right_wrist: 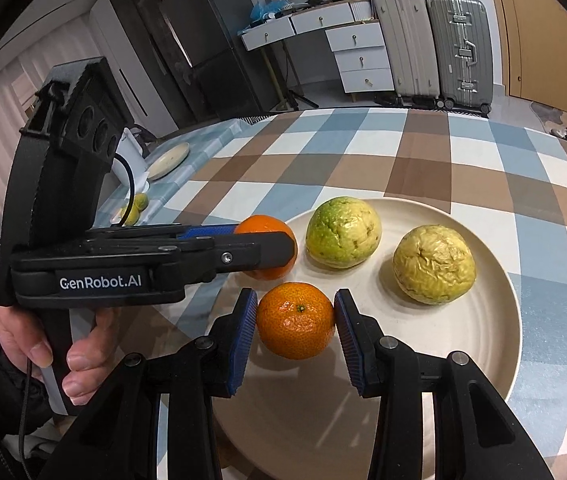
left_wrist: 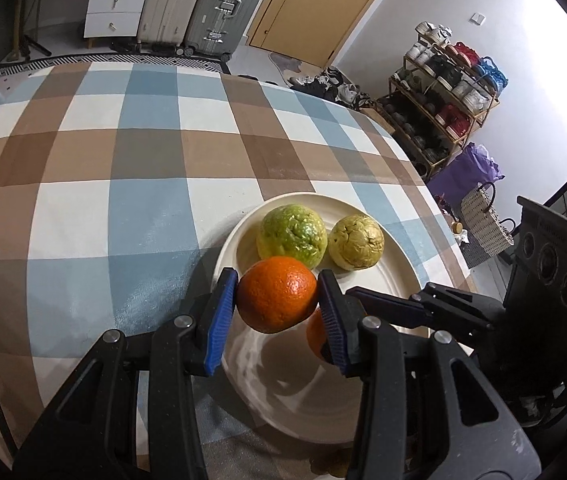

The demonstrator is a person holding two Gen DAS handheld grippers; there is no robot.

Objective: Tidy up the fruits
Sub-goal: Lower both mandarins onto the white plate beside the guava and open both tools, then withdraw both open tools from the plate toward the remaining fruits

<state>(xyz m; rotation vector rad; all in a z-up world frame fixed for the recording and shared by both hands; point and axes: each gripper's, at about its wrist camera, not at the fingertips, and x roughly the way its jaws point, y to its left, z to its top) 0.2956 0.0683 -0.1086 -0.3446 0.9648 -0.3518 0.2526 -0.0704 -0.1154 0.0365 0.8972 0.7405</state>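
Oranges [left_wrist: 277, 294] [right_wrist: 294, 321] sit pinched in each hand-held gripper [left_wrist: 277, 300] [right_wrist: 294, 330], one half-hidden.

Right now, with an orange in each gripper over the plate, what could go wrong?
1. The left gripper pinches its orange only at the sides, so the round fruit may slip.
2. The tangerine in the right gripper sits close below the left one; the tools may collide.
3. A dropped fruit could knock the green guava or yellow guava on the plate.

Left gripper [left_wrist: 277, 300] fingers clamped on fruit, right gripper [right_wrist: 295, 330] fingers likewise, side by side
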